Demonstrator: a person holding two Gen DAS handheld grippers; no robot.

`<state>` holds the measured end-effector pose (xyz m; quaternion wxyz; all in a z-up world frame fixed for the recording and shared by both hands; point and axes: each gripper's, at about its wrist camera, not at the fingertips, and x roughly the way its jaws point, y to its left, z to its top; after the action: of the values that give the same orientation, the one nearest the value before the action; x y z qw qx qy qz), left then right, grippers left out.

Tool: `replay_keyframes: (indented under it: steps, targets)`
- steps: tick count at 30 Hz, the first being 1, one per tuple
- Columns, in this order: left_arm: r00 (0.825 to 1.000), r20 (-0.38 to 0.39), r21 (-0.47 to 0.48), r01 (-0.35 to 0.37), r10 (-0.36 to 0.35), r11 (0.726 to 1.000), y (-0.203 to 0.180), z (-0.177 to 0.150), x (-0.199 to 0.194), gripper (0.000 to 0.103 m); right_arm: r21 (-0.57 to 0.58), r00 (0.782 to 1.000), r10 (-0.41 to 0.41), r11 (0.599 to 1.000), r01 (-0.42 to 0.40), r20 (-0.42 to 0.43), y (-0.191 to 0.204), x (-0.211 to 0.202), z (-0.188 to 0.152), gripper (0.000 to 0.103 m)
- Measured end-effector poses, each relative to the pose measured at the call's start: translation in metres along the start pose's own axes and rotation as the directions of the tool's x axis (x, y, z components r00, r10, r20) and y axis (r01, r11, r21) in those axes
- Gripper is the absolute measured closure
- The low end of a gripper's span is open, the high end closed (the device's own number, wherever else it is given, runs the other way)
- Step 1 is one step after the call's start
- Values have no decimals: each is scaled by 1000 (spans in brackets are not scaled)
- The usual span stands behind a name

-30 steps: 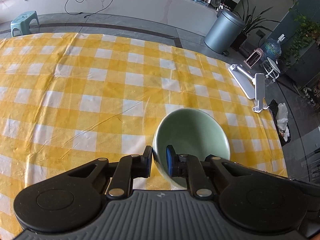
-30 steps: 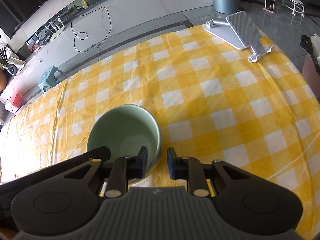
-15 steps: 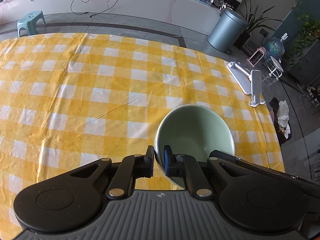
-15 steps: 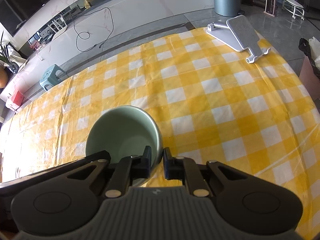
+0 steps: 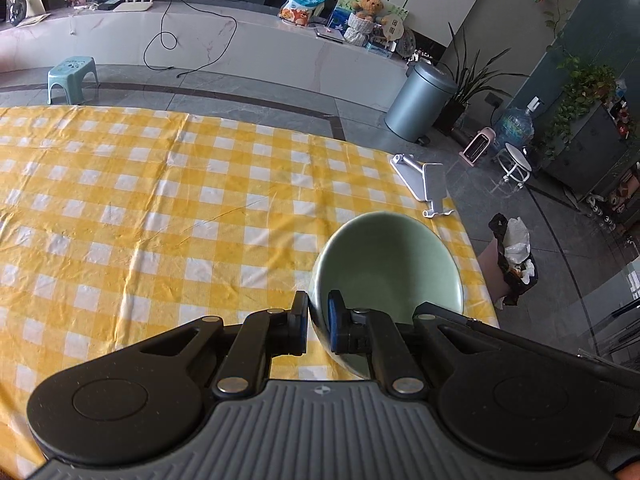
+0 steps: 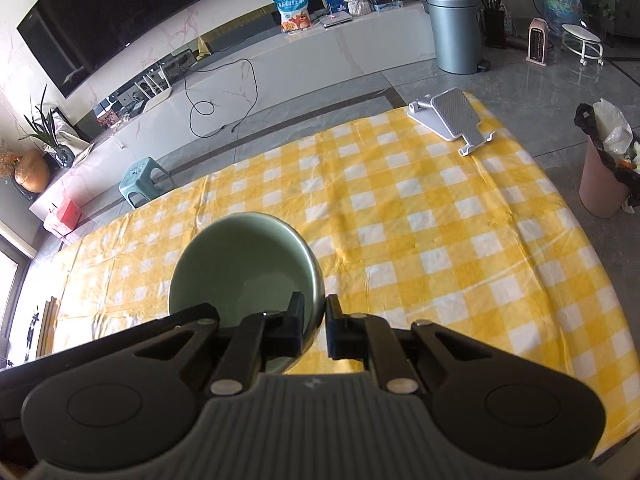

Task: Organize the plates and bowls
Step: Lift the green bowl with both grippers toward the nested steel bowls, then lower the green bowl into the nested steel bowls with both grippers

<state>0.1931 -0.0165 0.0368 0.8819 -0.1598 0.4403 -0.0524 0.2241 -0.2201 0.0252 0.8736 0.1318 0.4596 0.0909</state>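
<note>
My left gripper (image 5: 318, 322) and my right gripper (image 6: 316, 326) each clamp opposite sides of the rim of one green bowl (image 5: 394, 264), held tilted above the yellow checked tablecloth (image 5: 160, 208). A grey stand (image 6: 450, 118) lies at the far corner.

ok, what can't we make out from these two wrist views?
- Near part of the bowl: hidden in both views by the left gripper and right gripper.
- Plates: none in either view.
- Table under the bowl: covered, so contact is unclear.
</note>
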Motion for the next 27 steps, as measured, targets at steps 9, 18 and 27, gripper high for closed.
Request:
replay_keyframes:
  steps: [9, 18, 27]
  targets:
    - [999, 36, 3, 37, -37, 999, -5, -51, -48, 92, 35, 998, 55, 998, -57, 44, -15, -59, -60, 95]
    - [998, 25, -41, 59, -58, 997, 5, -89, -41, 92, 138, 995, 65, 988, -75, 79, -36, -64, -111, 95]
    - [999, -17, -48, 30, -31, 998, 12, -109, -22, 92, 159, 998, 22, 987, -32, 65, -41, -41, -130, 96]
